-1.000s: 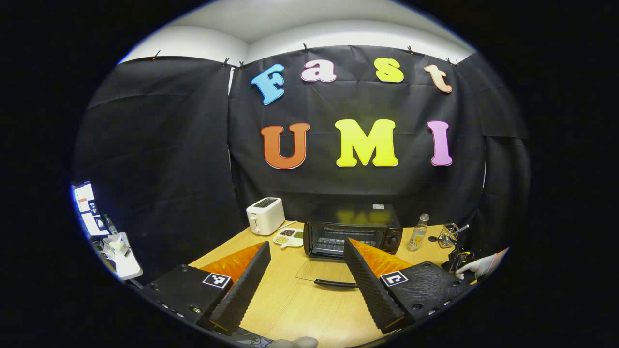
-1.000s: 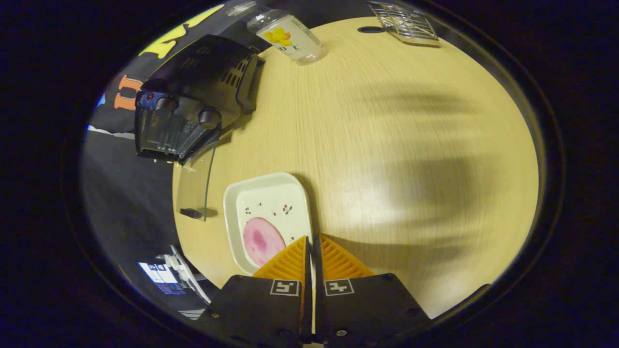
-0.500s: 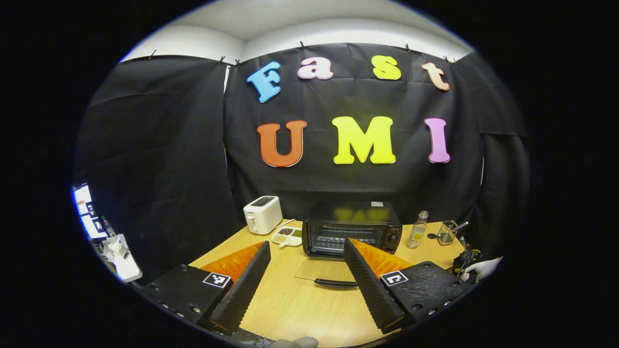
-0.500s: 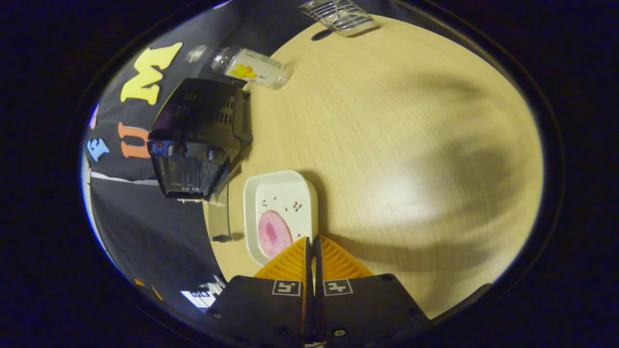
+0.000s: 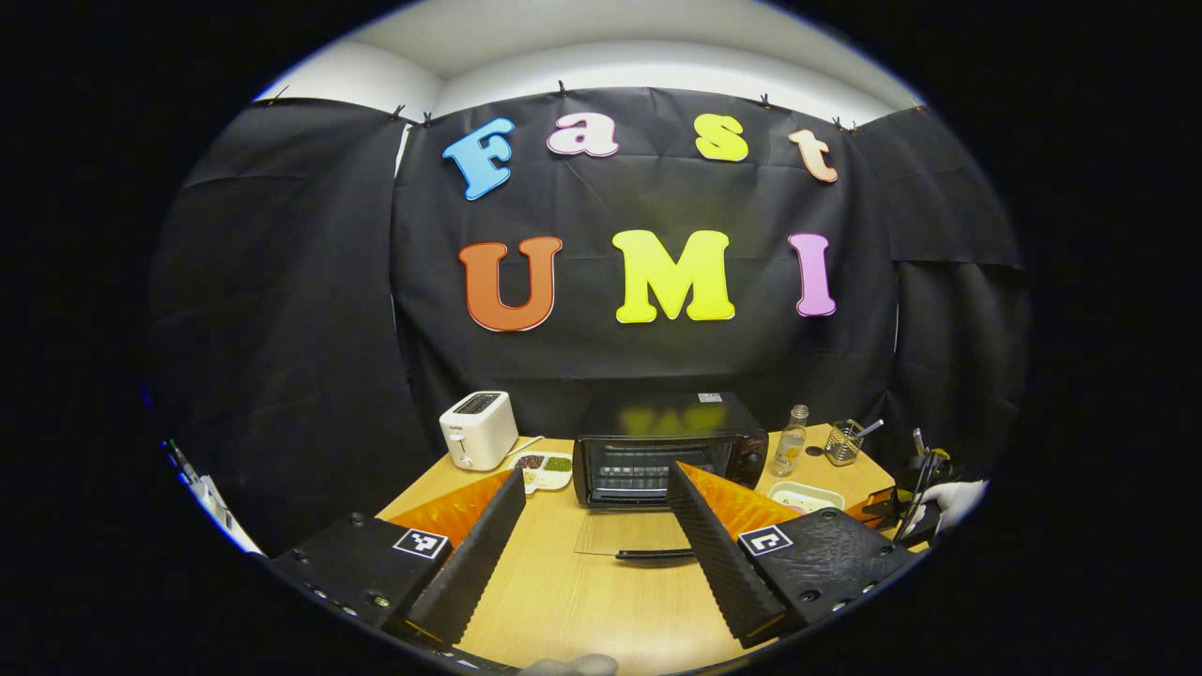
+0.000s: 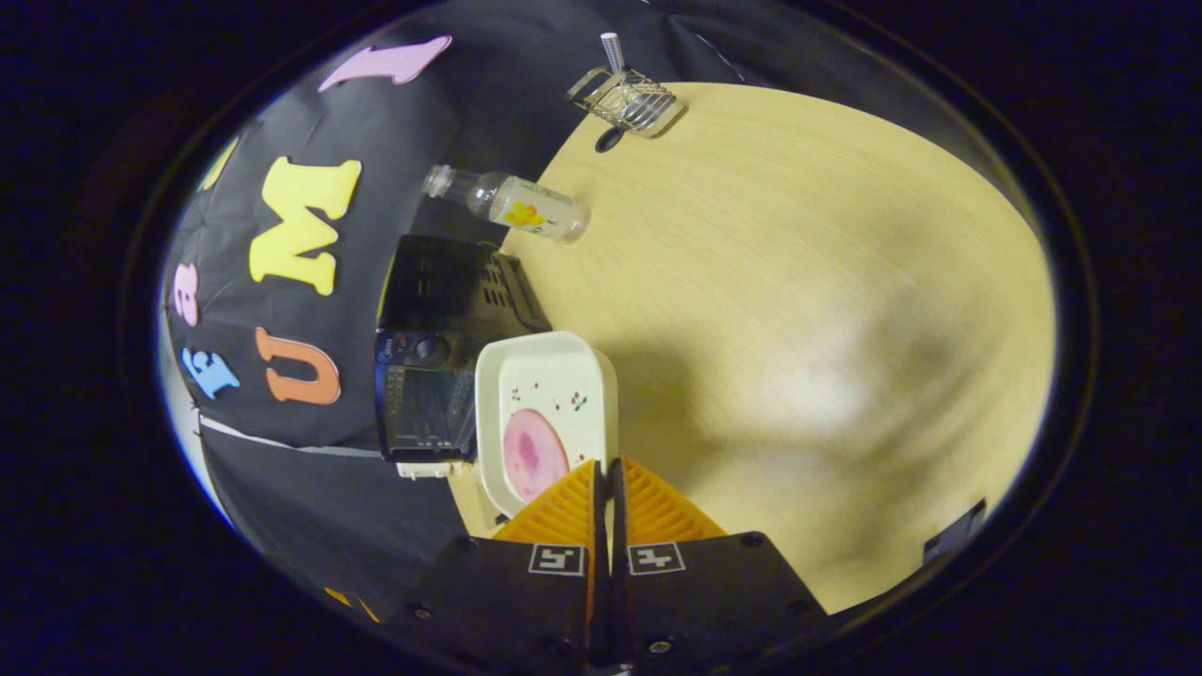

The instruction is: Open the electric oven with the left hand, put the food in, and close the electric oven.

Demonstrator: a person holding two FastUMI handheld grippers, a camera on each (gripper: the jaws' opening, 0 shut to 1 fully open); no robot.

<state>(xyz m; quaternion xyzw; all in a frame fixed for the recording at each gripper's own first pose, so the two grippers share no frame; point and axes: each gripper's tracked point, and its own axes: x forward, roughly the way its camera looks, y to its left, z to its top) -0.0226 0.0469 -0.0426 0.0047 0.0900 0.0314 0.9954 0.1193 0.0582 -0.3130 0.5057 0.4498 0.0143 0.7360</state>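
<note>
I can't see the plate (image 6: 547, 399) rim where my right gripper (image 6: 608, 468) covers it; the toaster oven (image 6: 434, 357) front sits partly behind the plate.

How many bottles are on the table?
1. The clear bottle stands near the back of the table, just right of the open oven and left of the wire holder. More could be hidden behind the oven.

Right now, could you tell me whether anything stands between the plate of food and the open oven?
Nothing visible does. The right gripper holds the plate by its rim, the oven door lies flat open, and the bottle stands off to the side.
</note>
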